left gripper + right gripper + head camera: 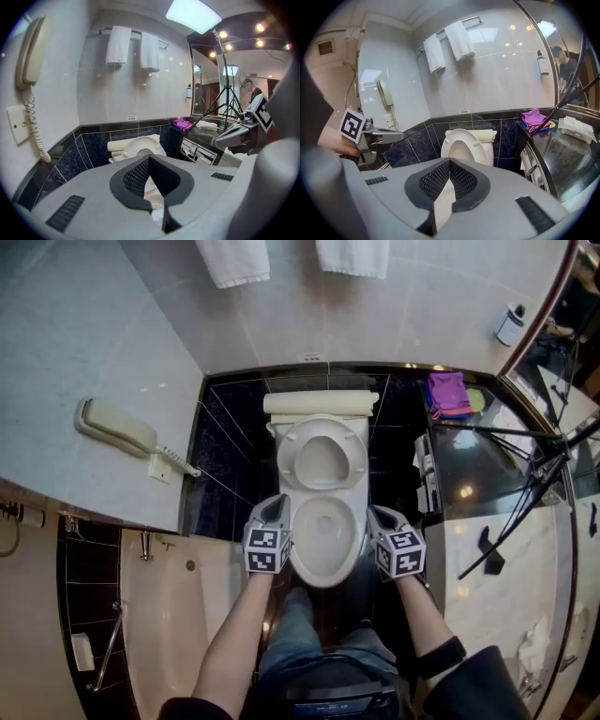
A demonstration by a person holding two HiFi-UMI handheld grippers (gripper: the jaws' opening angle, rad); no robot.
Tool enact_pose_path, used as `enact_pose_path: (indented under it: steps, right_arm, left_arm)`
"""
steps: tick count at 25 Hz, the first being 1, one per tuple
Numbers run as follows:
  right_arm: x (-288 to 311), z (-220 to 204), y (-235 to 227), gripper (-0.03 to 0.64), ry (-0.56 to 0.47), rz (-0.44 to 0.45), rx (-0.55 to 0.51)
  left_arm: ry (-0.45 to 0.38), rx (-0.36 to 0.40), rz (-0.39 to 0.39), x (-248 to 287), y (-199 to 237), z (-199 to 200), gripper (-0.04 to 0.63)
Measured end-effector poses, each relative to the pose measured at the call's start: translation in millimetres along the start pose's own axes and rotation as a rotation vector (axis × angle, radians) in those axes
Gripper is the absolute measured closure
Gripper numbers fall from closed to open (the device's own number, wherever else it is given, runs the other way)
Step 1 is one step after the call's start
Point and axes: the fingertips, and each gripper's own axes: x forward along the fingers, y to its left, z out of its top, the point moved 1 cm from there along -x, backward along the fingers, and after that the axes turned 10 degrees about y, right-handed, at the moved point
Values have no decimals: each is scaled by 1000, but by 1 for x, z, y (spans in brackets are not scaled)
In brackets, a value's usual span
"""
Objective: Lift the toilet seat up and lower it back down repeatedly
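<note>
- The toilet seat stands raised, a glossy white oval ring tipped back upright behind the toilet bowl, its underside facing me.
- Through the ring's opening I see more white surface behind it.
- The bowl lies uncovered, its pale rim bare and its inside smooth.
- My left gripper hangs just beside the bowl's left rim, jaws closed tip to tip with nothing between them.
- My right gripper hangs just beside the bowl's right rim, jaws likewise pressed together and empty.
- Neither gripper touches the seat.
</note>
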Motion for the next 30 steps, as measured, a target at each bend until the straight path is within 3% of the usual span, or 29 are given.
enact_pose_path:
  steps: [6, 15, 30]
  right_arm:
    - [-62, -16, 2, 601, 9, -10, -35]
    - [-129, -41, 11, 601, 13, -20, -94]
    - [-159, -80, 32, 601, 4, -23, -92]
  left_arm:
    - [-24, -23, 35, -81, -24, -11, 595]
    - [-66, -72, 44, -158, -46, -33, 595]
    - [-82, -80, 56, -208, -66, -76, 595]
